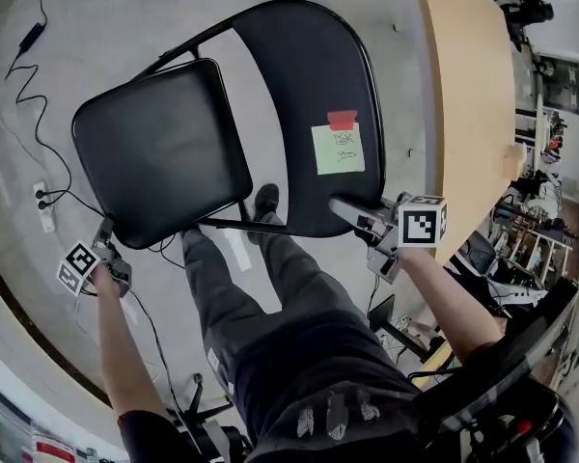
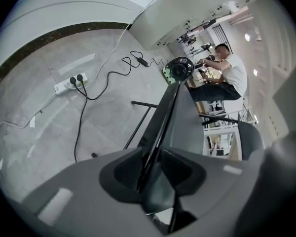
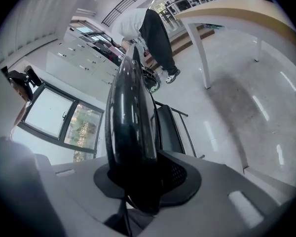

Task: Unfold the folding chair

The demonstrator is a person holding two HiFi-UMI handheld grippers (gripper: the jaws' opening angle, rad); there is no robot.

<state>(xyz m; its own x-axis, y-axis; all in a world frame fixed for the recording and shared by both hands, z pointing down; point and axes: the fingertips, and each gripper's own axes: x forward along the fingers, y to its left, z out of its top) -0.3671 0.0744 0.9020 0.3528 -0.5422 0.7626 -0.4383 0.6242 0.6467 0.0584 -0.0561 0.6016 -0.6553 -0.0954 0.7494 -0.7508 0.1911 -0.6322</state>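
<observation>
Seen from above, a black folding chair (image 1: 270, 114) stands on a pale grey floor (image 1: 106, 27), just in front of the person's dark trousers and shoe (image 1: 266, 201). Its padded seat (image 1: 162, 152) is on the left and its curved backrest (image 1: 309, 75) on the right. The left gripper (image 1: 107, 231) is clamped on the seat's near corner, with the thin seat edge pinched between its jaws. The right gripper (image 1: 345, 207) is clamped on the backrest's lower rim. A green sticky note (image 1: 338, 149), held by red tape (image 1: 342, 120), carries handwriting too small to read. A wooden table (image 1: 473, 104) stands to the right, and a white power strip (image 1: 45, 205) lies to the left.
</observation>
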